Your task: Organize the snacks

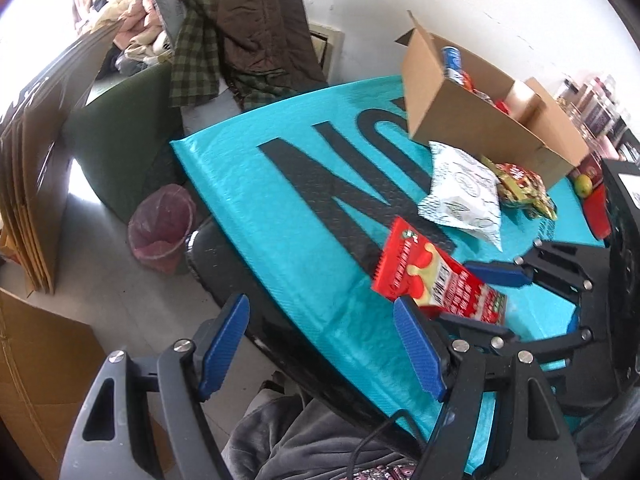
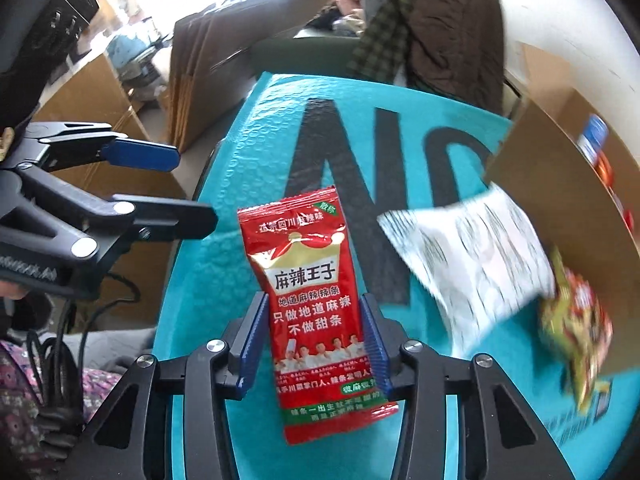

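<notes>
A red snack packet (image 2: 312, 296) with a gold crown and white lettering sits between the blue pads of my right gripper (image 2: 316, 332), which press on its two long edges. The left wrist view shows this red packet (image 1: 424, 276) tilted above the teal mat (image 1: 280, 200), in my right gripper (image 1: 476, 300). My left gripper (image 1: 320, 344) stands open over the table's near edge with nothing between its pads; the right wrist view shows my left gripper (image 2: 188, 188) at the left. A white packet (image 1: 464, 192) and a yellow-green packet (image 1: 520, 188) lie beside an open cardboard box (image 1: 480, 132).
The box holds a blue can (image 1: 452, 62) and other snacks. A yellow-green fruit (image 1: 583, 186) sits on something red at the right. A pink-lined bin (image 1: 160, 228) stands on the floor, flattened cartons (image 1: 36, 160) lean at the left, and a clothes-draped chair (image 1: 240, 32) is behind the table.
</notes>
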A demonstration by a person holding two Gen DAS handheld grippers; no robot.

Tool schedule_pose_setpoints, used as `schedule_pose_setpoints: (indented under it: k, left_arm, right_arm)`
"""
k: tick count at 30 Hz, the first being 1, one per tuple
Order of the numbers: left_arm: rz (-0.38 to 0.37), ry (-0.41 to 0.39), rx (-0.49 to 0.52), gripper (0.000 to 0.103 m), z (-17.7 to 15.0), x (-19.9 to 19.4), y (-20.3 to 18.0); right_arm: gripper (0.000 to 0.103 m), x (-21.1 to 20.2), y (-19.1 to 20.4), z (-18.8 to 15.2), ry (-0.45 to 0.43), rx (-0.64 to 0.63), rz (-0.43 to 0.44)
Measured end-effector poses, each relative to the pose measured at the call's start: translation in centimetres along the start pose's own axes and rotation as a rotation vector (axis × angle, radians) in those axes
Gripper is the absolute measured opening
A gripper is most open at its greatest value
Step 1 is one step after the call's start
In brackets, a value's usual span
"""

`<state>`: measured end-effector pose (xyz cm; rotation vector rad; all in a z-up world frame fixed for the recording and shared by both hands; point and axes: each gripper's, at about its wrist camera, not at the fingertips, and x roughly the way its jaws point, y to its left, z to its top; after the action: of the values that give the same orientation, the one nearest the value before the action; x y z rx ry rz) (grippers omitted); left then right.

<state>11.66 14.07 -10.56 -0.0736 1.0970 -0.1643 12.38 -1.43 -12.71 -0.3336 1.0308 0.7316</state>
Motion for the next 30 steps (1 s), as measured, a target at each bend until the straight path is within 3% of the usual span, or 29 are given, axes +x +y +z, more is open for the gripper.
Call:
schedule_pose_setpoints:
  k: [10,19,30]
  left_arm:
    - [-0.064,-0.037,0.099,0.075,1.0,-0.5,-4.4]
    - [-0.125,-0.07,0.226,0.075,3.6,0.7,-9.8]
    - [-0.087,0.004,0.29,0.075,6.7,5.8,-12.7]
  right_arm:
    - [0.045,-4.8,-2.2,-5.3,-0.108,0.274,-0.039]
    - [0.045,-8.4,-5.1,-8.7,-0.187,0.464,-0.15]
    - [0.045,-9.0,-8.7,-10.5,-0.203,0.574,-0.198]
